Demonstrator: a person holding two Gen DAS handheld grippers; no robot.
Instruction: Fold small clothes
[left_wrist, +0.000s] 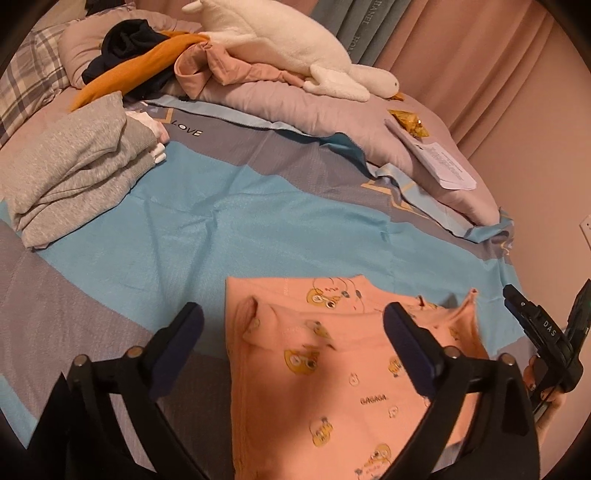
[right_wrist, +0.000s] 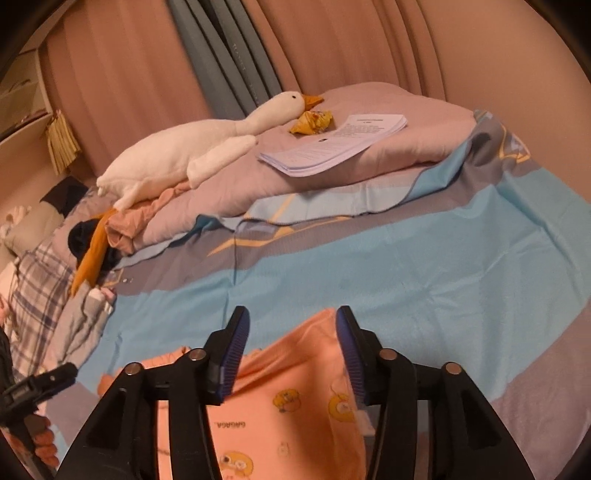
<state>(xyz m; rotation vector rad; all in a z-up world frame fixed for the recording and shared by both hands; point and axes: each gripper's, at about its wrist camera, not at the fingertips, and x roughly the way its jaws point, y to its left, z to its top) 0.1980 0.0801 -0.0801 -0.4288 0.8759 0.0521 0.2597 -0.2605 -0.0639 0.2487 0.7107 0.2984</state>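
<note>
Here, folded peach garment flat on bedsheet, open blue stretch beyond.

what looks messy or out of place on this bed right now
The pink printed garment lies flat, but one corner of its folded layer sticks up. Behind it, dark and orange clothes sit in a loose heap under the plush goose.

A peach garment printed with small yellow cartoon figures lies folded on a blue and grey bedsheet. The left gripper hovers over it with its two dark jaws spread wide, nothing held. A folded grey sweater sits far left. A white plush goose rests on a pink quilt behind, beside printed papers.
</note>
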